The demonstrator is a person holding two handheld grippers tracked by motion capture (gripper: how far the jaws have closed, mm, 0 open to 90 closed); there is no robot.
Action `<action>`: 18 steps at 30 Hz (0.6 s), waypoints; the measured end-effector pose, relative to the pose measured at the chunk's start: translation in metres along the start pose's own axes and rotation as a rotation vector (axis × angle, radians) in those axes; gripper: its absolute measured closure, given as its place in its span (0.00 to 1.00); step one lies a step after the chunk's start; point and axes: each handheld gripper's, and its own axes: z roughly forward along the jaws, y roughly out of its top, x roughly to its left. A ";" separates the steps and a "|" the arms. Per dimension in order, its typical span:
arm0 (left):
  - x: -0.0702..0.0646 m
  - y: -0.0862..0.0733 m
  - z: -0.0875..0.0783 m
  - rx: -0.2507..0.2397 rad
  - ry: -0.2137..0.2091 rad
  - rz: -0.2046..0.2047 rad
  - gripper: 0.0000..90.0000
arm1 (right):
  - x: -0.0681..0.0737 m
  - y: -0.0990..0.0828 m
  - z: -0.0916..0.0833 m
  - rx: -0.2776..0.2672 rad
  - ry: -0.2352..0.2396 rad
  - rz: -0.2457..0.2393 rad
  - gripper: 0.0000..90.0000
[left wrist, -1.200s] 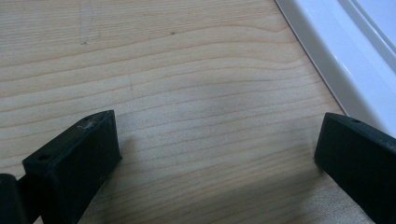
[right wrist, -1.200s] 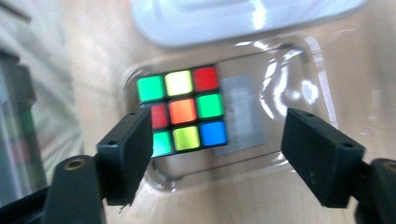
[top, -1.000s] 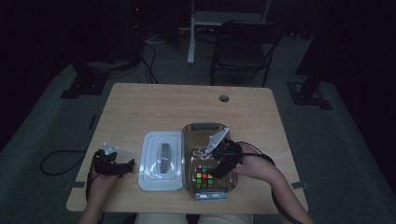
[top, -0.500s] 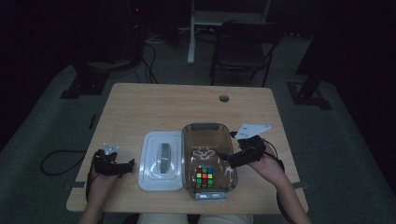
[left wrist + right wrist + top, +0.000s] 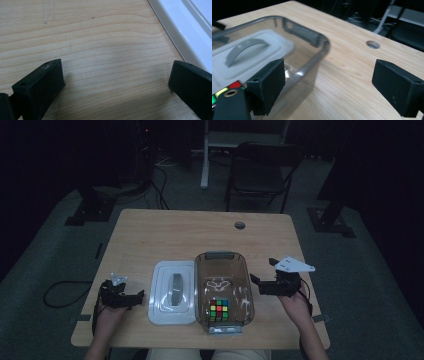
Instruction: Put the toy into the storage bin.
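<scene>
- Box (image 5: 224, 292) stands near the front edge of the table (image 5: 170, 230); the cube (image 5: 219, 310) lies inside it, at its near end; the cube seems just placed, and the closing step comes next.
- Left gripper (image 5: 131, 297) rests left of the box, jaws apart, holding nothing; right gripper (image 5: 261, 286) is just right of the box; its jaws have just been opening, nothing between them.
- Lid (image 5: 173, 291) lies touching the box's left side; I judge the next move is to grasp its handle and carry it onto the box.
- Beyond the box the room is dark; a chair (image 5: 262, 167) is hard to make out.
</scene>
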 end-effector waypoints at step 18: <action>-0.005 -0.004 -0.003 -0.002 0.001 -0.003 0.01 | -0.025 -0.070 0.001 0.032 -0.186 0.148 0.15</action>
